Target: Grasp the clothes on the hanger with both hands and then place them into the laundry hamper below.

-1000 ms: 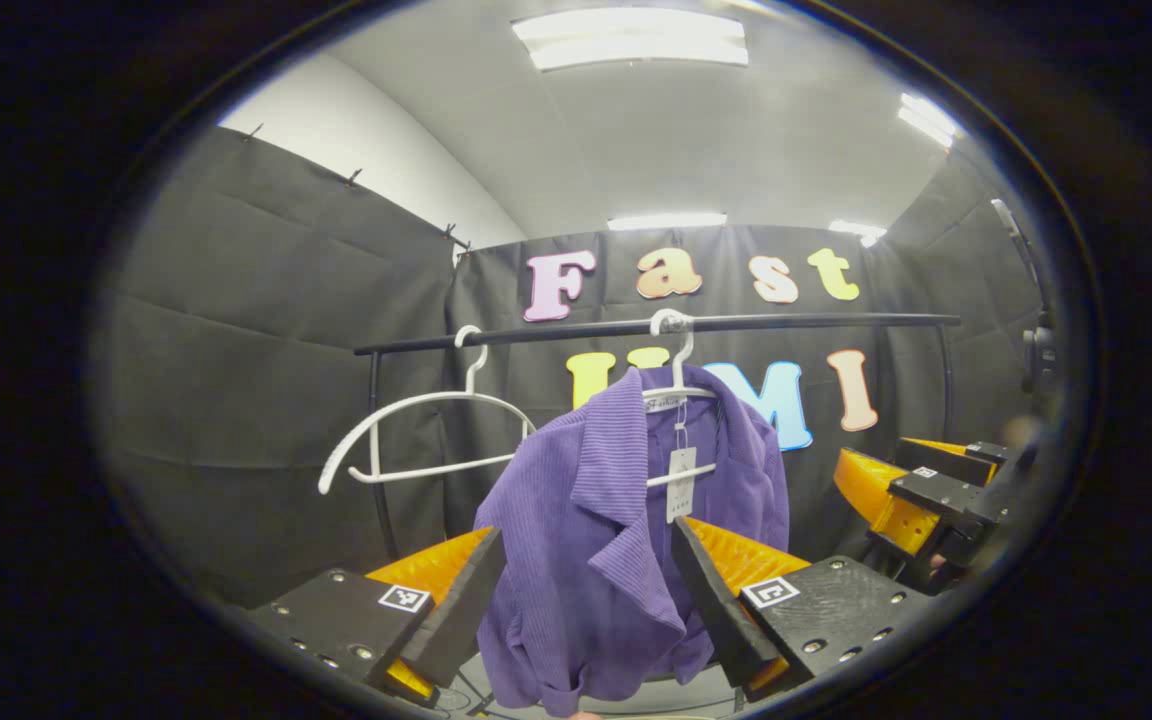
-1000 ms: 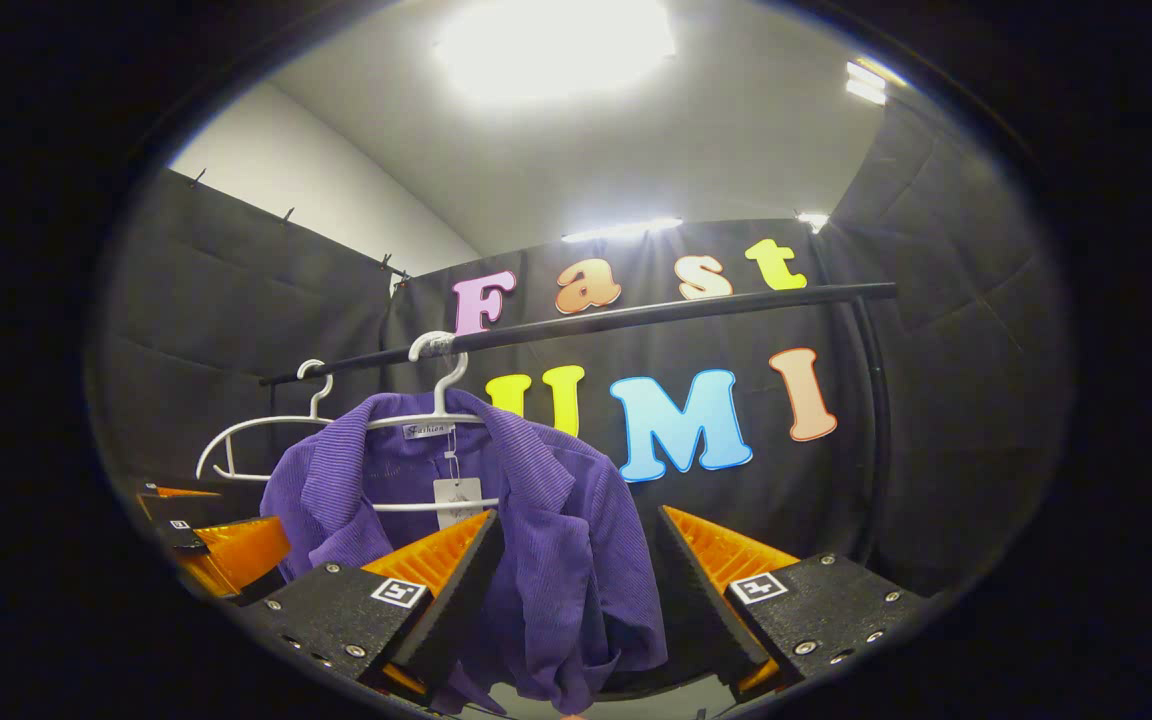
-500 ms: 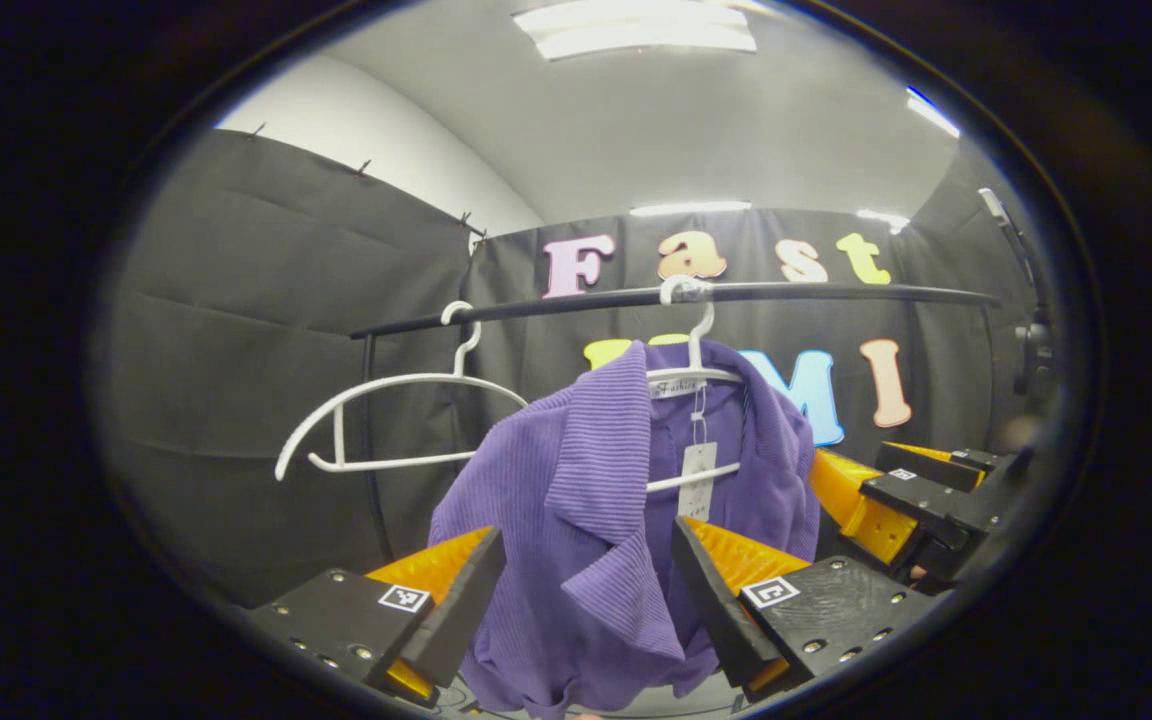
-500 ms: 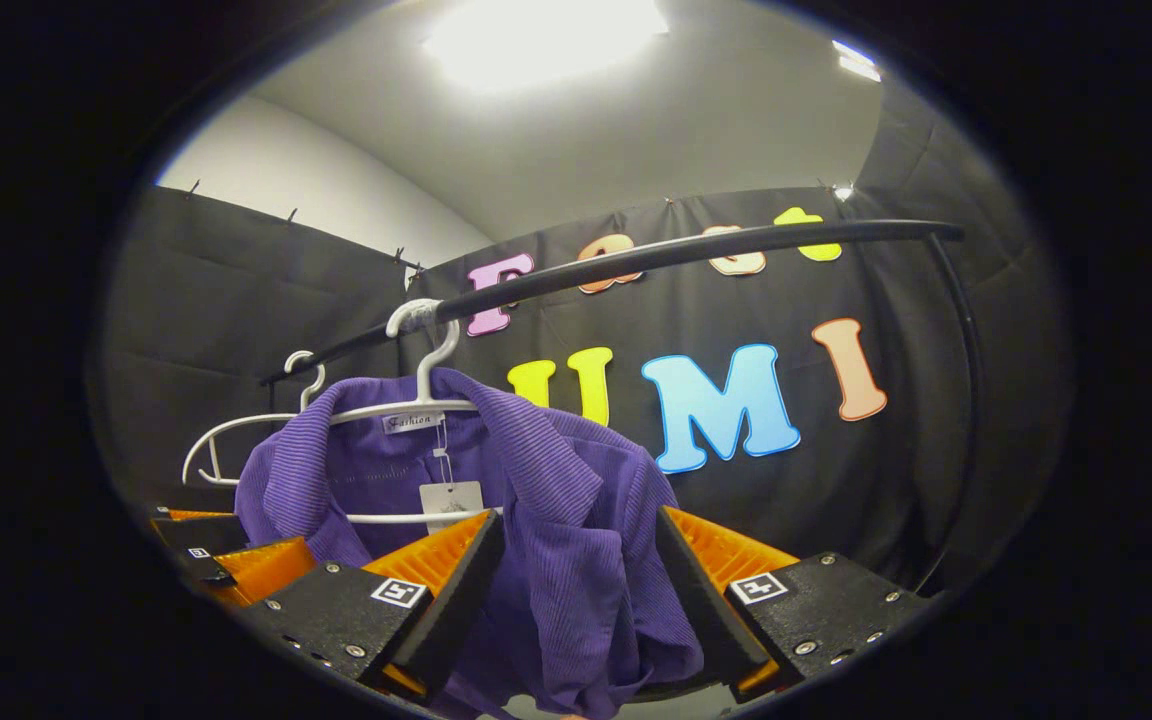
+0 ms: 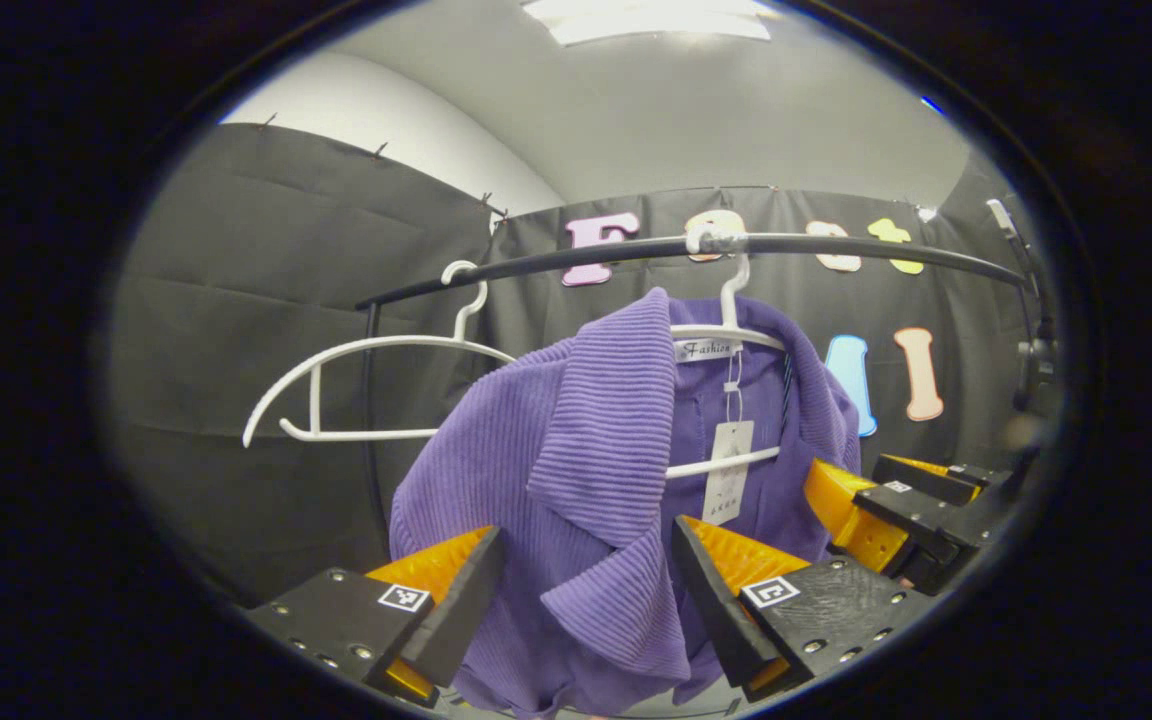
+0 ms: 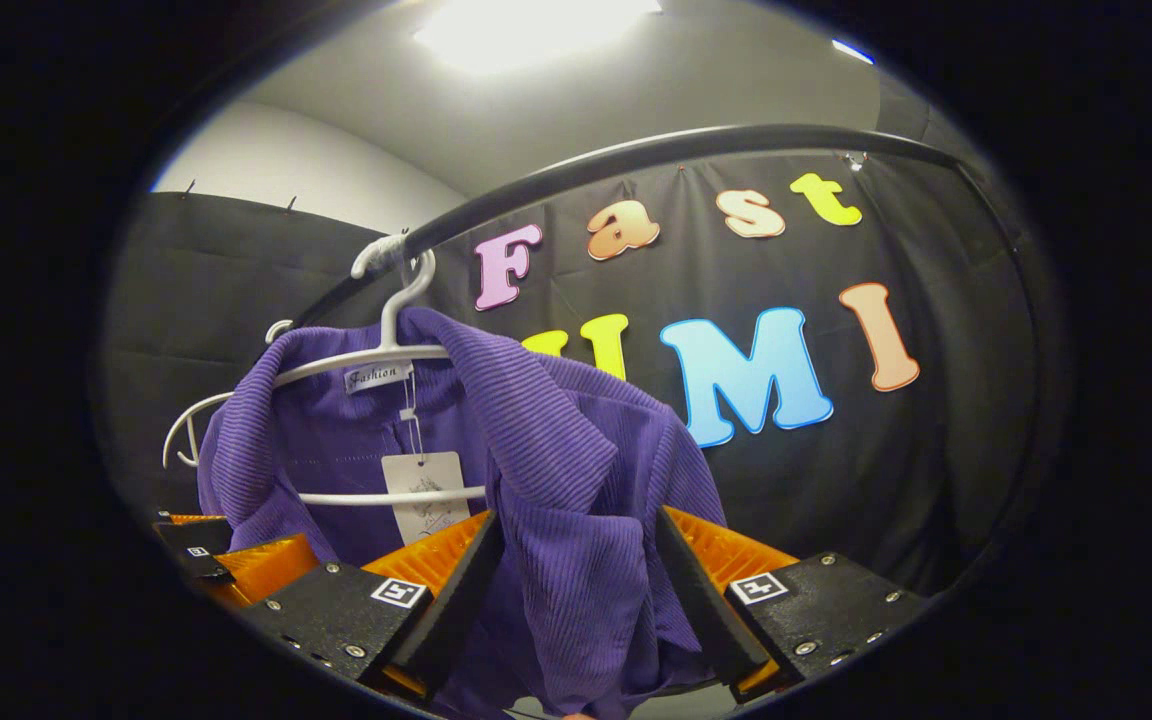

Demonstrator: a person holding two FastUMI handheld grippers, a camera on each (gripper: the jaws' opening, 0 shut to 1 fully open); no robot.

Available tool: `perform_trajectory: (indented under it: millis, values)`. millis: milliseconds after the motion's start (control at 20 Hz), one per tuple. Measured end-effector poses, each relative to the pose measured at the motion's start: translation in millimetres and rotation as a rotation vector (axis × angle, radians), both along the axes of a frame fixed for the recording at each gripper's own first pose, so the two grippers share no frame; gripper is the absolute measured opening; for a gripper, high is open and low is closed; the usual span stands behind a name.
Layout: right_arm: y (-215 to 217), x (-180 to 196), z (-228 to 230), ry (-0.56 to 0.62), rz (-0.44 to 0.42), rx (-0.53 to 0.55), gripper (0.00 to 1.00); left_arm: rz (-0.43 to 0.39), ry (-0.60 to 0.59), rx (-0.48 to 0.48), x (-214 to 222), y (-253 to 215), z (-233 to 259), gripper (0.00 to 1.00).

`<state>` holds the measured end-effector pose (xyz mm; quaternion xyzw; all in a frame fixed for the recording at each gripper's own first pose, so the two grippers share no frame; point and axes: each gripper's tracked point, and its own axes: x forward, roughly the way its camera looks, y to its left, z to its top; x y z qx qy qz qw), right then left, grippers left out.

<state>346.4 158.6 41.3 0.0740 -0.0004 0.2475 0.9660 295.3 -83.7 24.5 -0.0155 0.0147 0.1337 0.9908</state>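
The purple jacket (image 5: 576, 460) is hung on a white hanger (image 5: 736, 335) from the black rail (image 5: 836, 245), straight ahead of both tools. Its left front is framed between the spread fingers of the left gripper (image 5: 586, 590), and its right front between those of the right gripper (image 6: 576, 590); neither is pressed yet. An empty hanger (image 5: 356, 385) is seen to its left. Black cloth walls (image 5: 236, 300) enclose the rail closely.

We see the rail (image 5: 836, 246) close above the jacket (image 5: 546, 480), an empty hanger (image 5: 356, 390) crowding its left.
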Motion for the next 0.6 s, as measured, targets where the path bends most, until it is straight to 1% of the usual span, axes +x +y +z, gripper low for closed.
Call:
perform_trajectory:
  millis: [50,100,150,200,300,450,500,550,600]
  values:
    - [4,4,-6,0.014,0.009,0.002,0.94,0.008,0.001,0.008,2,-1,-1,1.0]
    - [8,7,-11,0.027,0.023,0.006,0.94,0.017,0.004,0.016,3,-1,-1,0.97]
    - [13,9,-15,0.039,0.041,0.011,0.94,0.028,0.006,0.023,5,-1,-2,0.96]
    - [17,11,-21,0.052,0.052,0.014,0.94,0.036,0.007,0.029,8,-1,-3,1.0]
    - [21,13,-27,0.069,0.061,0.015,0.94,0.039,0.015,0.044,13,-3,-6,1.0]
    - [25,16,-26,0.055,0.075,0.018,0.94,0.05,0.028,0.073,18,-5,-12,1.0]
    - [27,16,-26,0.049,0.077,0.019,0.88,0.052,0.028,0.077,22,-4,-15,1.0]
    - [27,18,-25,0.047,0.074,0.019,0.84,0.059,0.027,0.079,21,-2,-16,0.91]
    - [28,20,-25,0.051,0.072,0.022,0.74,0.053,0.028,0.075,23,-4,-18,0.82]
